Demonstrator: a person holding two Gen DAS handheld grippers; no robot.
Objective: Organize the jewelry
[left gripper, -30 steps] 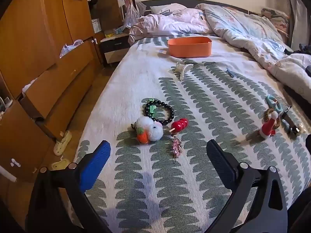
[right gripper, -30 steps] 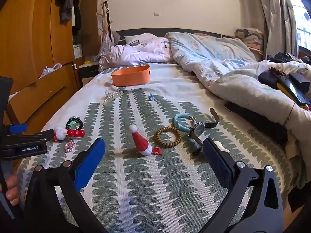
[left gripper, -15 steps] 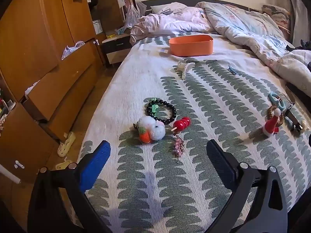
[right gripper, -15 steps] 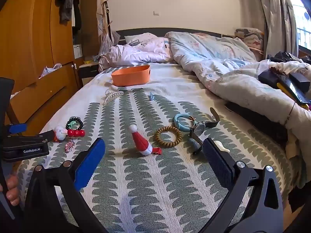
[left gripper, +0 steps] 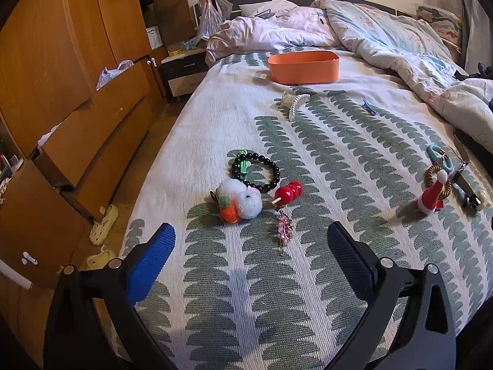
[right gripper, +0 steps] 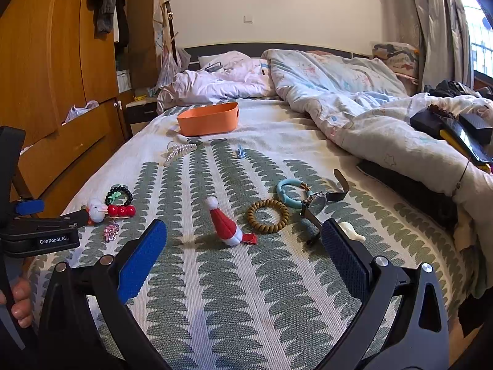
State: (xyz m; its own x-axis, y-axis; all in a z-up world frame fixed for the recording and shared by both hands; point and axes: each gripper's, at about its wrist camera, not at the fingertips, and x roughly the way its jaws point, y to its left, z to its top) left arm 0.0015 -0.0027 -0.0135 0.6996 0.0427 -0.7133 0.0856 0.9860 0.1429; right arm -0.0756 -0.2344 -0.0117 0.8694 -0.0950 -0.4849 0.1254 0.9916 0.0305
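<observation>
**Jewelry strewn over bedspread, both grippers empty**

Plainly spread wide, fingers of the left gripper (left gripper: 251,248), gripping nothing, hovering above the leaf-patterned bedspread (left gripper: 308,277). Likewise for the right gripper (right gripper: 243,249): jaws far apart, empty.

Landmark: orange bin (left gripper: 303,67), far up the bedspread near the rumpled duvet (left gripper: 400,40). Just in front of the bin, a pearl hair clip (left gripper: 294,103); to the right of that clip, a small blue clip (left gripper: 368,106).

Well nearer than the bin, just ahead of the left gripper: black bead bracelet (left gripper: 255,171) with a green clip (left gripper: 243,165) lying on its rim, white plush charm with a carrot (left gripper: 240,200) touching the bracelet's near edge, red berry hairpin (left gripper: 288,191) beside the plush, pink crystal hairpin (left gripper: 285,231) nearest the fingers.

Nearer than the bin and off to its right, just ahead of the right gripper: Santa-hat clip (right gripper: 226,223) tilted, wooden bead bracelet (right gripper: 268,215) just beside it, light-blue bracelet (right gripper: 288,195) and wristwatch (right gripper: 320,202) touching beyond, small white piece (right gripper: 349,231) by the right fingertip.

At the left edge of the right wrist view, part of a hand (right gripper: 17,302) on the left gripper's handle.
</observation>
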